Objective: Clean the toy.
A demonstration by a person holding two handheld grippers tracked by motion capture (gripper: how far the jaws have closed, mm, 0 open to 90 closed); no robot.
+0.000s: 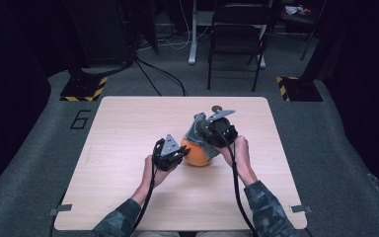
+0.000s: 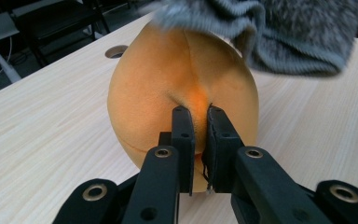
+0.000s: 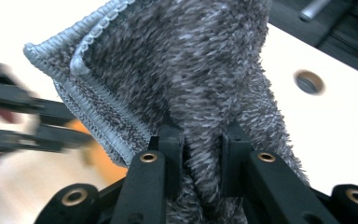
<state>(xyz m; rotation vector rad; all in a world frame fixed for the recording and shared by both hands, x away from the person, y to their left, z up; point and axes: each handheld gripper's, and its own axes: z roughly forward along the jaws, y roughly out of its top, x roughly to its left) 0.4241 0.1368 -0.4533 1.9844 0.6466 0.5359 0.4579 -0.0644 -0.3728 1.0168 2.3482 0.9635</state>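
Note:
An orange soft ball rests on the light wooden table, between the two hands. My left gripper is shut on a pinched fold of the ball's skin on its left side. A grey fuzzy cloth drapes over the ball's top and right side. My right gripper is shut on a bunched part of that cloth. In the right gripper view, the left gripper's fingers appear blurred at the left, beside a patch of the orange ball.
A round hole lies in the table behind the ball. Beyond the table's far edge stand a black folding chair and two yellow-striped stand bases. Cables trail from both grippers toward the table's near edge.

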